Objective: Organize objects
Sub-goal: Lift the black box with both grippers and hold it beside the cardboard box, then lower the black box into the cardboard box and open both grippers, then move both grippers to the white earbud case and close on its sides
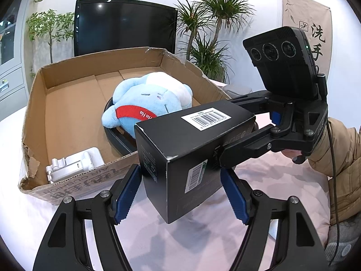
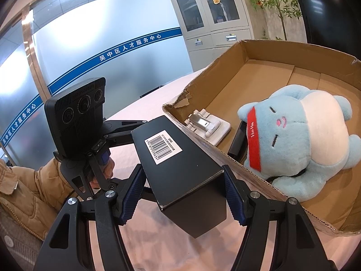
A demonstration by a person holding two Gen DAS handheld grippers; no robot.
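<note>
Black carton [image 1: 191, 149], oblong, white barcode label on its top face and a second barcode on one side, held off the pink tablecloth [image 1: 191, 237] just outside the near wall of the cardboard tray [image 1: 36, 117]. Carton not in the tray; it sits at the tray's front edge.

Cardboard tray: shallow, open-topped, torn at one front corner, printed lettering on the outer front wall. Contents:
- light blue plush toy [image 1: 149, 103] with white cap and red band, lying on its side toward the middle, resting on a dark, rimmed item that is mostly hidden under it
- silver-white folding stand [image 1: 72, 164], flat in the front corner near the tear, well apart from the plush

Left gripper [image 1: 180, 194]: jaws partly spread, one end of the carton between the blue ribbed pads [image 1: 126, 194]. The right-hand pad looks to be against the carton; a gap shows beside the other pad. Firm grip or not, cannot tell.

Right gripper [image 2: 183, 194]: jaws partly spread around the carton's other end. In the left wrist view its dark fingers lie along the carton's side faces. One pad appears to meet a carton edge; whether both press, cannot tell.

Tan padded sleeve [image 1: 343, 153] behind the right gripper.
</note>
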